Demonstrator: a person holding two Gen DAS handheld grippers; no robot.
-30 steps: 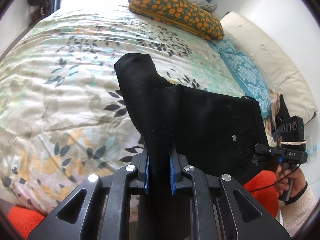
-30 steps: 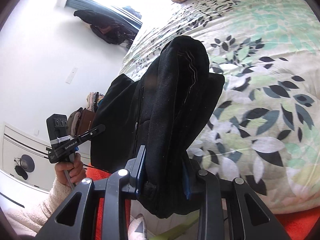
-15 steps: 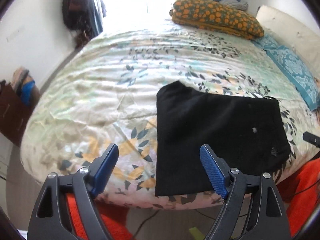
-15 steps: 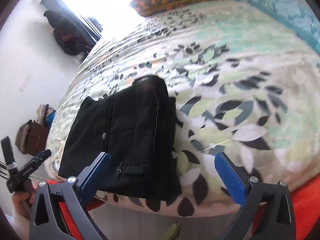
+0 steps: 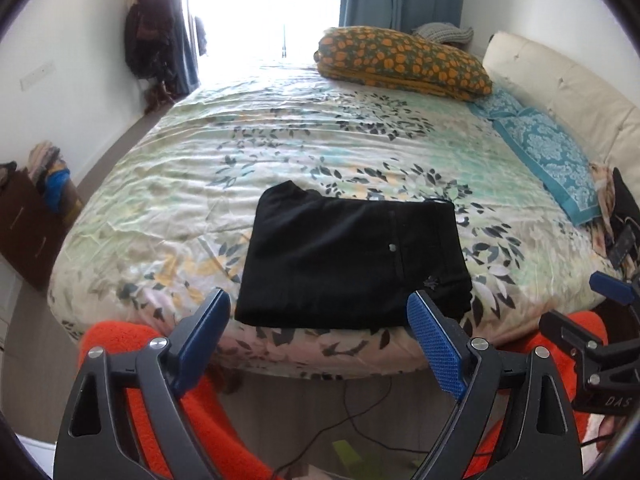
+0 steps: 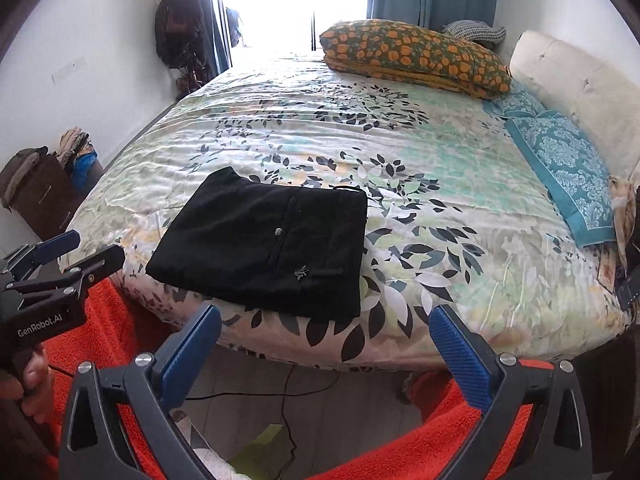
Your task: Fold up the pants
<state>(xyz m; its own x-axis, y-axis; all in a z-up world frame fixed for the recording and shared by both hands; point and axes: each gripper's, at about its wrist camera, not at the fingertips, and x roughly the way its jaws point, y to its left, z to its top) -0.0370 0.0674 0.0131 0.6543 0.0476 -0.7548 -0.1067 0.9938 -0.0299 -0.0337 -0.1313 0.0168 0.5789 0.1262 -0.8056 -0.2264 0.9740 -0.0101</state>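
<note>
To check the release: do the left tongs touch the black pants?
Apart. The left wrist view shows the left tongs open, with bed edge visible between them and the pants.

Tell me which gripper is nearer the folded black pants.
Left, slightly. The left gripper sits open right at the pants' near edge; the right gripper hangs open off their right corner.

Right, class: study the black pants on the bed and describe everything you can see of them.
The black pants lie folded into a flat, roughly rectangular bundle near the bed's front edge, on the floral cover. The fabric looks matte and soft. A small pale button, a vertical seam and a little dark emblem show on top. One far corner bulges up slightly. Nothing grips them: both grippers are open and apart from them.
</note>
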